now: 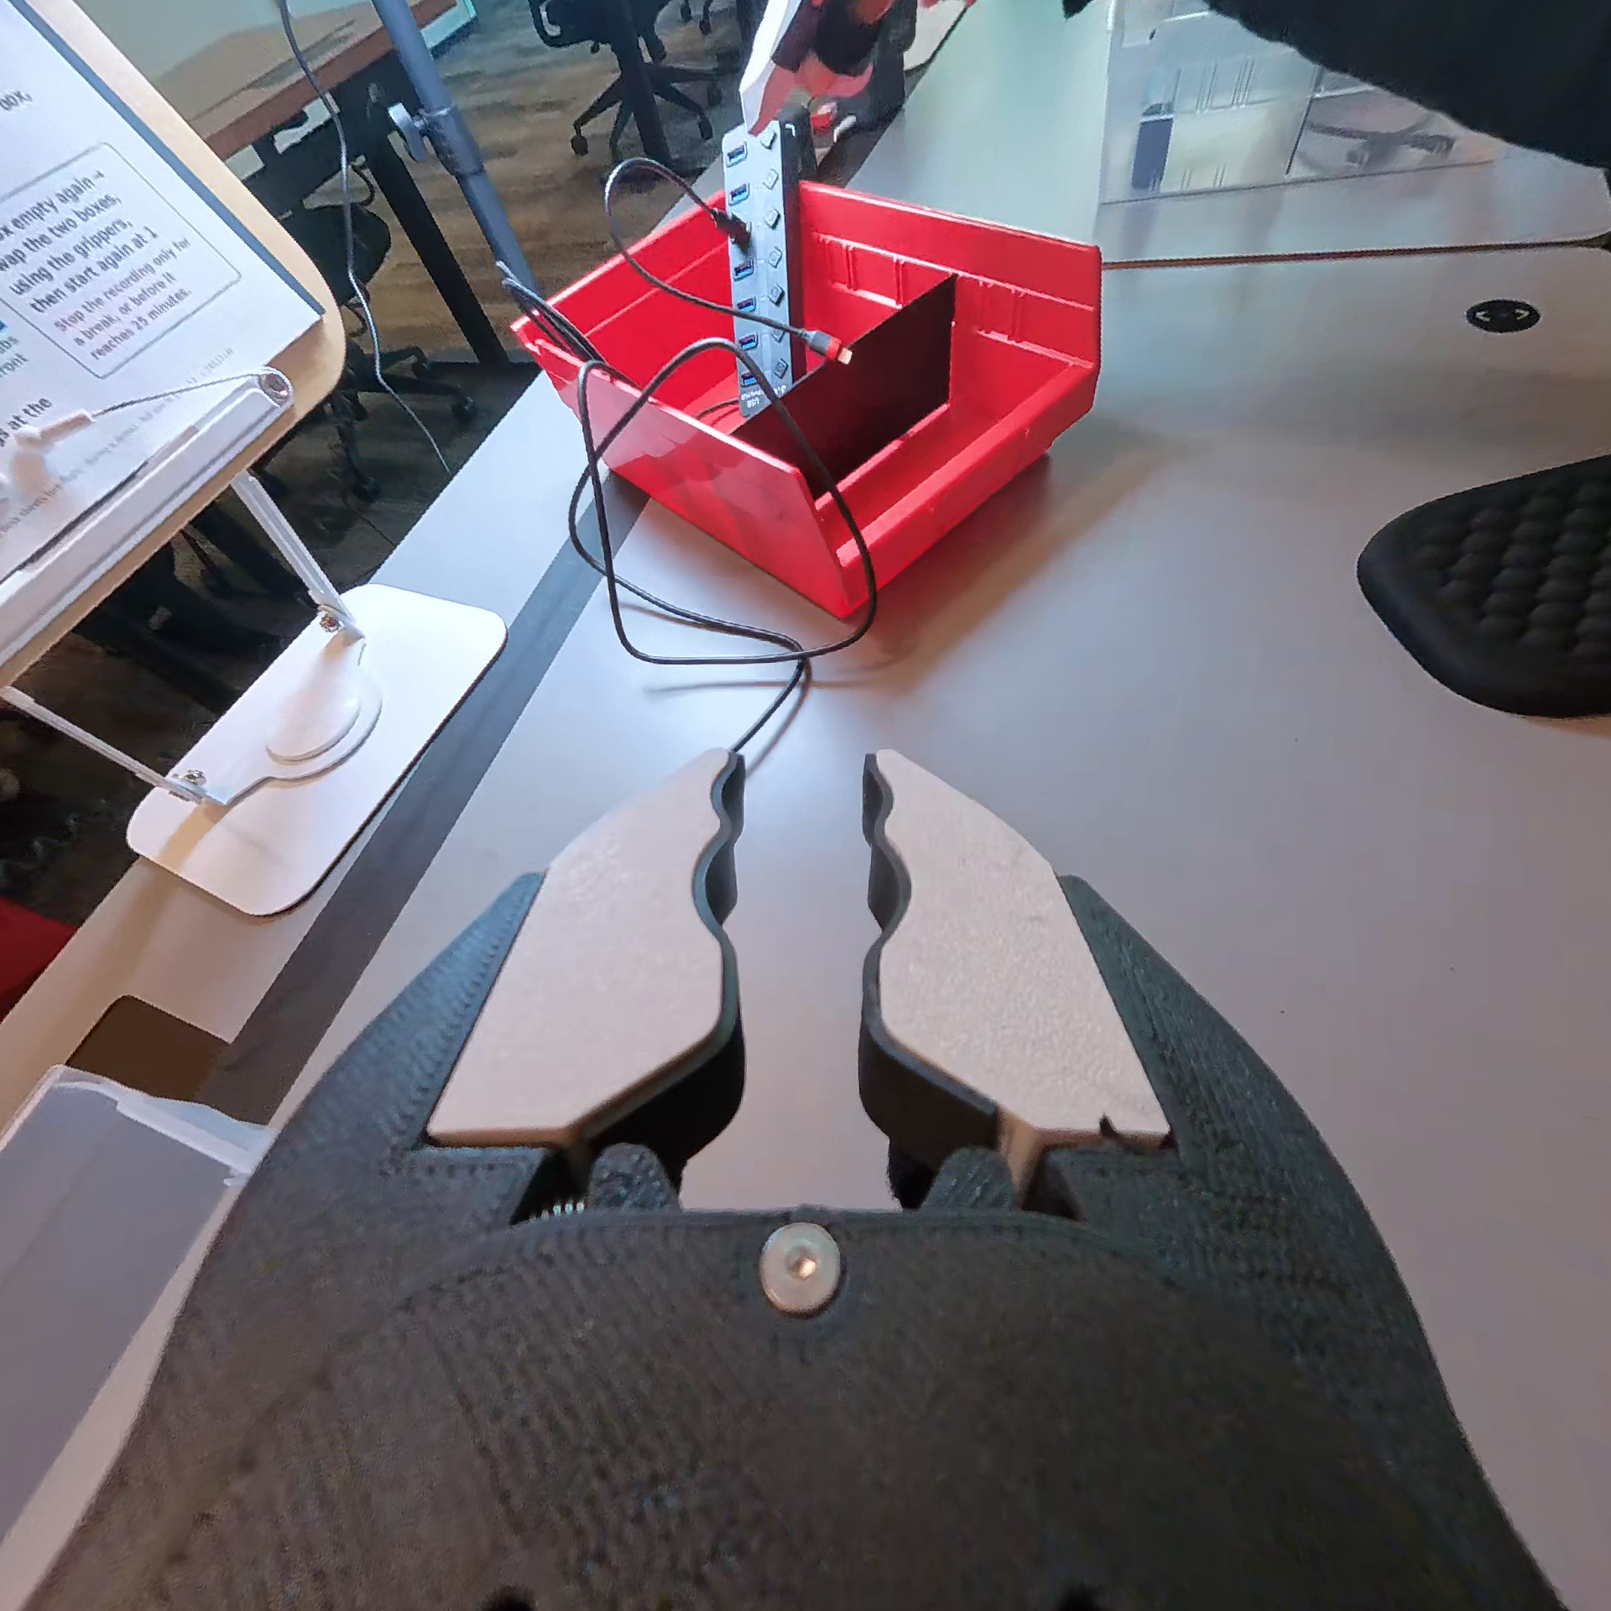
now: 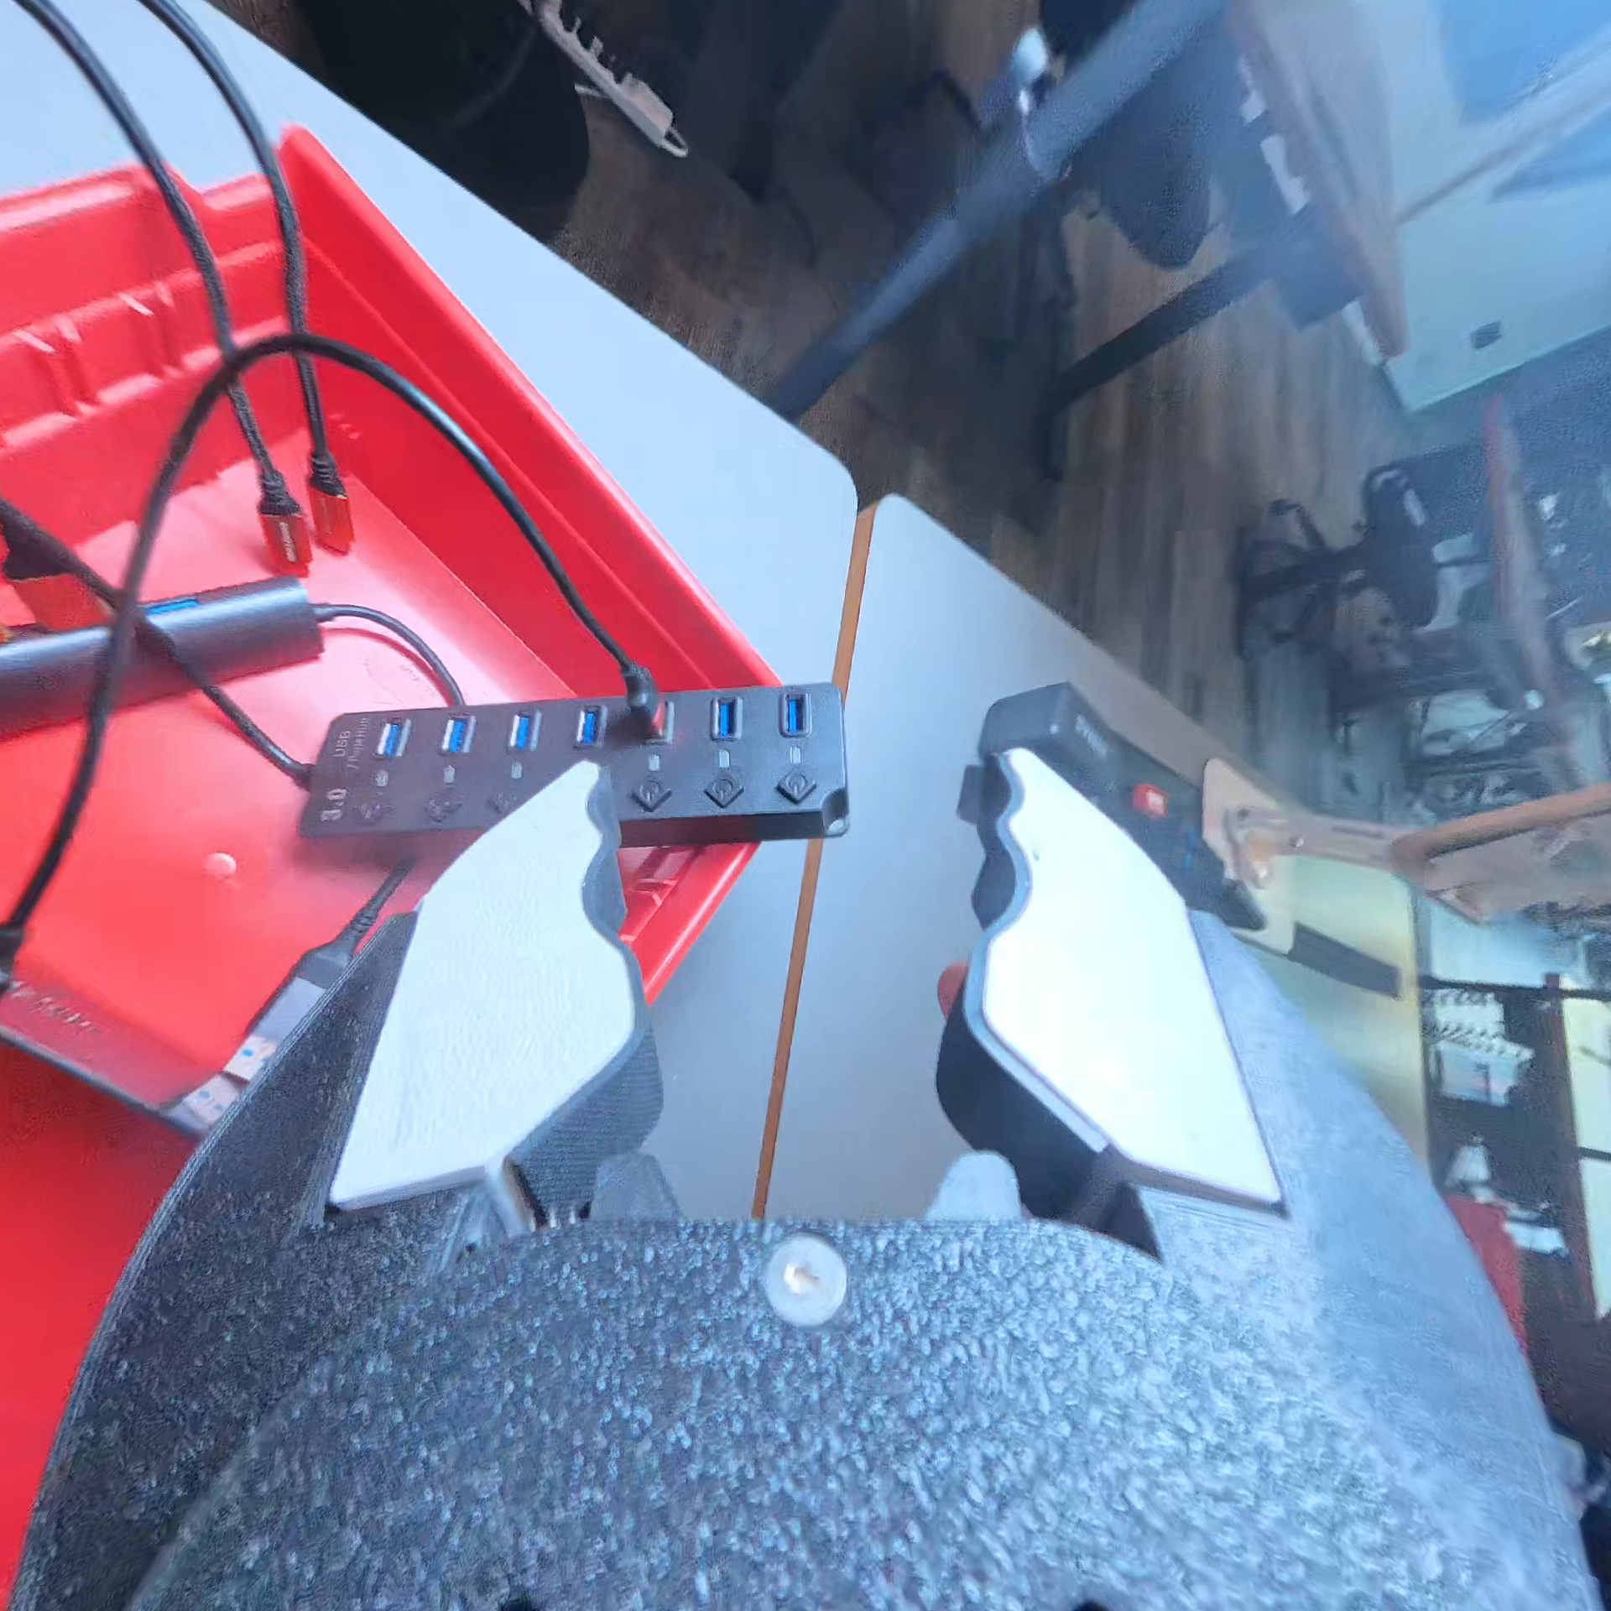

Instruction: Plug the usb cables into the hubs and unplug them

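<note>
Left gripper: black textured body with pale grey finger plates, low centre of the left wrist view; jaws apart with bare table between them, a thin black cable running up to the left fingertip.
Right gripper: same build, lower half of the right wrist view; jaws wide apart, gripping nothing.
Writing: a white printed instruction sheet on a pale wooden stand, upper left of the left wrist view; small white markings on the hub's end.
Red plastic bin: upper centre of the left wrist view, split by a black divider panel; it holds a slim dark grey hub and two loose red-and-black USB plugs.
Black multi-port USB hub: blue ports and a row of buttons, one black cable plugged in; its end juts past the bin's rim, just above the right gripper's left finger.
Grey table: bears the bin, plus a black dimpled pad at right edge.
</note>
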A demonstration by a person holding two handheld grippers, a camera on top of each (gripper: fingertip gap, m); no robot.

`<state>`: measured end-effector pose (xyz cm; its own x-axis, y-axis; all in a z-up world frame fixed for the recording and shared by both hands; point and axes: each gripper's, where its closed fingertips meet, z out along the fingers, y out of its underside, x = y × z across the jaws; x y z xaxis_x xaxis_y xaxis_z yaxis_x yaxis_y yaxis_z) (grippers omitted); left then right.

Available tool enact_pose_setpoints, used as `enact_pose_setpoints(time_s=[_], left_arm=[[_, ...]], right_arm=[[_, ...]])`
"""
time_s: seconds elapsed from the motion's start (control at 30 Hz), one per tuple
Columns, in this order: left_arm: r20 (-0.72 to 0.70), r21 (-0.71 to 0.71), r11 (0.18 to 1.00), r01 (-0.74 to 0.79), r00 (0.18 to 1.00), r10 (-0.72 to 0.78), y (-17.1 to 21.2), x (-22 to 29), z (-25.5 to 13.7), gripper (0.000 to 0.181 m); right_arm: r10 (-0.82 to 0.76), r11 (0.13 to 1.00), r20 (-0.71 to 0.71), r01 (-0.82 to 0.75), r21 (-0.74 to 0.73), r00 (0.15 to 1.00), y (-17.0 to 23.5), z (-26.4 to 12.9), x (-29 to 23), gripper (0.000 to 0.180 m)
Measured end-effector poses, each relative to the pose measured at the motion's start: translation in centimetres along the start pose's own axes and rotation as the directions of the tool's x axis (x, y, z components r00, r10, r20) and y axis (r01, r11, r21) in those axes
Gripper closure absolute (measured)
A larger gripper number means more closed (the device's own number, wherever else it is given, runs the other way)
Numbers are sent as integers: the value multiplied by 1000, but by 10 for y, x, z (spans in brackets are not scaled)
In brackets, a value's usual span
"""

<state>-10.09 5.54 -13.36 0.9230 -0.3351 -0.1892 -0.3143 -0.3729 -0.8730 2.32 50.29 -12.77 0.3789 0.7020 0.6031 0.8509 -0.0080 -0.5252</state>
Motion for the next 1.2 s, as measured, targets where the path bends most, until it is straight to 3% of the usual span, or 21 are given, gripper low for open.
enact_pose_setpoints(time_s=[0.03, 0.17, 0.33, 0.5, 0.67, 0.83, 0.87, 1.0, 1.2], left_arm=[[3, 3, 1000, 0, 1000, 0, -1, -1, -1, 155], [24, 3, 1000, -6, 1000, 6, -1, -5, -7, 155], [34, 10, 1000, 13, 999, -13, 1, -10, -11, 156], [49, 6, 1000, 20, 999, -20, 2, -14, -13, 157], [81, 36, 998, 53, 995, -56, 2, -27, -29, 157], [106, 84, 991, 100, 988, -109, 1, -42, -46, 158], [112, 89, 990, 106, 987, -116, 2, -44, -49, 158], [134, 101, 987, 126, 981, -139, 5, -53, -56, 157], [163, 79, 982, 174, 969, -185, 16, -63, -61, 152]], right_arm=[[-34, 999, 12, 34, 33, 999, -11, -11, -6, 101], [-248, 951, 199, 199, 237, 948, -68, -61, -80, 111], [-499, 860, 327, 412, 302, 802, -101, -98, -187, 114], [-718, 690, 251, 712, 132, 649, -111, -51, -234, 114], [-771, 520, 321, 835, -180, 550, -89, 13, -231, 120], [-835, 407, 301, 885, -225, 460, -90, 31, -229, 165], [-842, 414, 291, 890, -190, 454, -96, 27, -231, 175], [-767, 597, 297, 802, 4, 569, -124, -13, -226, 176], [-613, 789, 157, 594, 156, 774, -138, -72, -134, 176]])
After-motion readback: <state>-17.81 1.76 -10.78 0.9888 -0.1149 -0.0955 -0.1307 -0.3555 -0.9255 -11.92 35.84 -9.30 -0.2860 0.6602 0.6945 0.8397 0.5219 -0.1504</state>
